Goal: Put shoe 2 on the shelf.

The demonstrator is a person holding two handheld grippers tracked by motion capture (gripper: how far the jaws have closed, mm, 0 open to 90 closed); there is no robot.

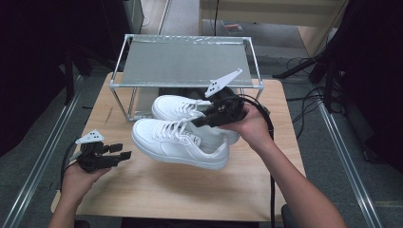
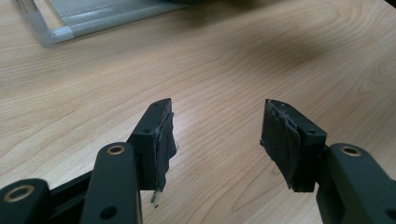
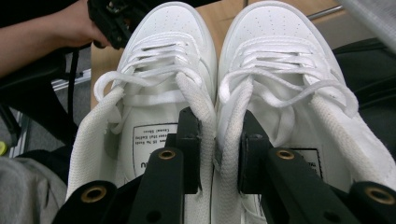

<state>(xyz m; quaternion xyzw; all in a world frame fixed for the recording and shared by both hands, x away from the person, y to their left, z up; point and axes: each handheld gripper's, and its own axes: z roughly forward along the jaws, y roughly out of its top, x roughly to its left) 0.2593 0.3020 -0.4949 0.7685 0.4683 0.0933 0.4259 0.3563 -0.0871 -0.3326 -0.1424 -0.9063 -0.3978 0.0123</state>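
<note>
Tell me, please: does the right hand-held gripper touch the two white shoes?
Touching. In the right gripper view, the right hand-held gripper pinches the inner collars of the two white shoes together, one jaw inside each shoe.

The near half of the wooden bench (image 1: 157, 190) lies bare, giving open passage from the near edge up to the shoes. At the near left, the left hand-held gripper (image 1: 124, 156) hovers with jaws apart and nothing between them, bare wood ahead of it. In the middle, two white sneakers (image 1: 178, 142), pinched together by the right hand-held gripper (image 1: 197, 121), block the way toward the far side. Behind them stands a metal-framed rack (image 1: 185, 61) spanning the far half; its posts and flat top shelf bar passage there, with a low gap underneath.
</note>
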